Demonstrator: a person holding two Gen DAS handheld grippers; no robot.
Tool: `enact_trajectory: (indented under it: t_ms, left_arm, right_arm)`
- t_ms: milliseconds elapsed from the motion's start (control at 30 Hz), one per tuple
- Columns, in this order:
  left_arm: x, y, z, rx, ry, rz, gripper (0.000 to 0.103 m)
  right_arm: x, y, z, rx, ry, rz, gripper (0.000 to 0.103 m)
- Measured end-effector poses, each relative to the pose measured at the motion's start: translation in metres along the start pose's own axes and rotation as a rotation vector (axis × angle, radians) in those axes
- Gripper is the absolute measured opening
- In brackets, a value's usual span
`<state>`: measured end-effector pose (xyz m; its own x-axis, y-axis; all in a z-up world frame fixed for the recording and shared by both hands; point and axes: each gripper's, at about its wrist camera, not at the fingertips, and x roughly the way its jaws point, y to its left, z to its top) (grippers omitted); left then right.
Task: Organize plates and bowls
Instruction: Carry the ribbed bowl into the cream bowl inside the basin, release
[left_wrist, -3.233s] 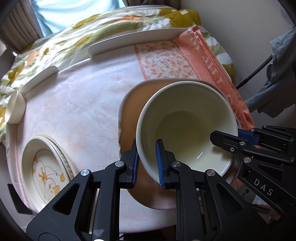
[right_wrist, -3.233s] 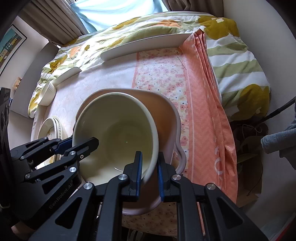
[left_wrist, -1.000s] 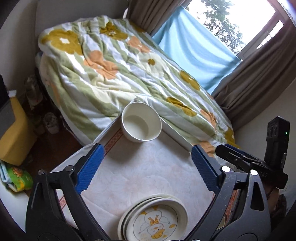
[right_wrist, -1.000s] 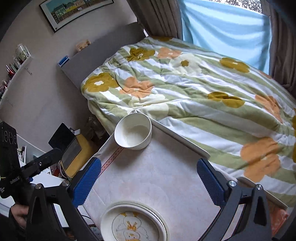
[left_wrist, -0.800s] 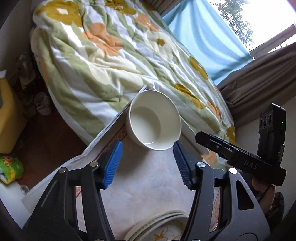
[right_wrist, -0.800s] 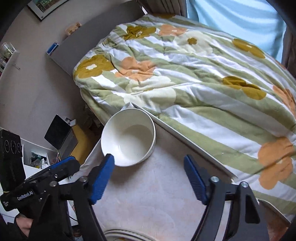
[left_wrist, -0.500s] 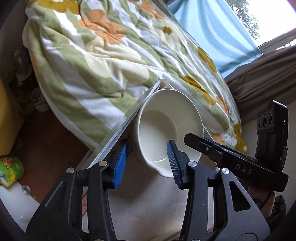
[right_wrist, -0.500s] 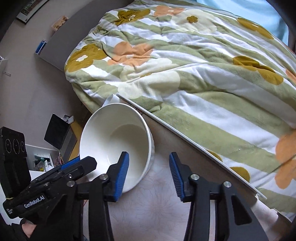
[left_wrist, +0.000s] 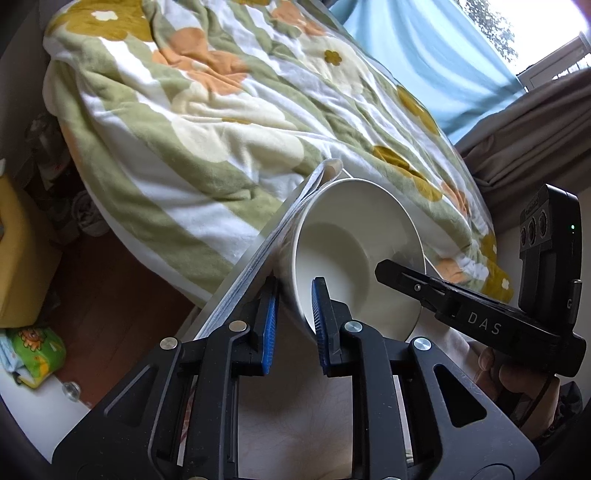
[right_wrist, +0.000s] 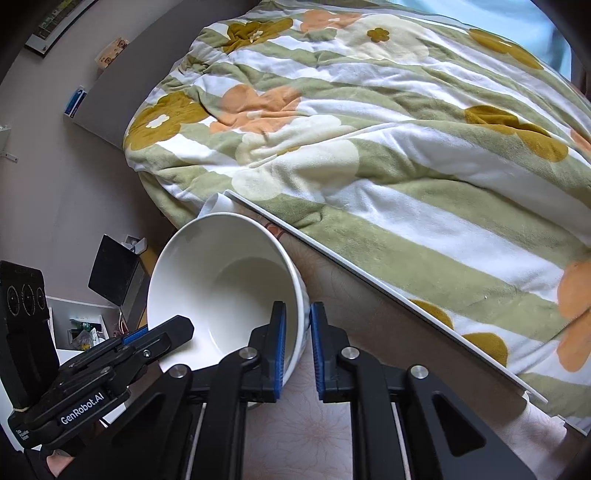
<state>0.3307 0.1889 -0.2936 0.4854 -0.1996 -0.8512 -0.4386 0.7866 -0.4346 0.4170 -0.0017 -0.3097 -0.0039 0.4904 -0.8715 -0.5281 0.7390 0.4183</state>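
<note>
A white bowl (left_wrist: 354, 251) stands at the far corner of the table, next to the bed. My left gripper (left_wrist: 293, 321) has its blue pads on either side of the bowl's near-left rim, one inside and one outside. My right gripper (right_wrist: 295, 343) is closed on the bowl's right rim (right_wrist: 295, 295) the same way. The bowl (right_wrist: 221, 284) looks tilted toward the cameras. Each gripper shows in the other's view: the right one (left_wrist: 461, 306) and the left one (right_wrist: 110, 354).
The table (right_wrist: 332, 424) has a pale floral cloth and a thin white raised edge (right_wrist: 369, 284). Just beyond lies a bed with a green, white and orange flowered quilt (right_wrist: 369, 129). The floor with a yellow box (left_wrist: 22, 258) lies left of the table.
Both grippers let go of the cream bowl on the tan plate, opened wide, moved to the white bowl at the far corner and closed onto its rim from both sides.
</note>
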Motion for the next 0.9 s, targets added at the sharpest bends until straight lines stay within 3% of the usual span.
enact_trajectory:
  t_ms: [167,433,600,900]
  left_arm:
    - [-0.030,-0.023,-0.007,0.053,-0.031,0.008,0.016]
    - [-0.102,-0.085,-0.048,0.147,-0.094,-0.026,0.016]
    - [-0.142,-0.134,-0.103,0.225,-0.121,-0.044,0.016]
    - [-0.162,-0.221,-0.231,0.333,-0.054,-0.142,0.016]
  right_arm:
    - [-0.027,0.005,-0.010,0.011,-0.053,0.021,0.012]
    - [-0.115,0.010,-0.057,0.031,-0.176,0.028,0.012]
    - [-0.178,0.004,-0.115,0.050,-0.251,0.003,0.012]
    - [-0.270,-0.046,-0.247,0.141,-0.340,-0.076,0.012]
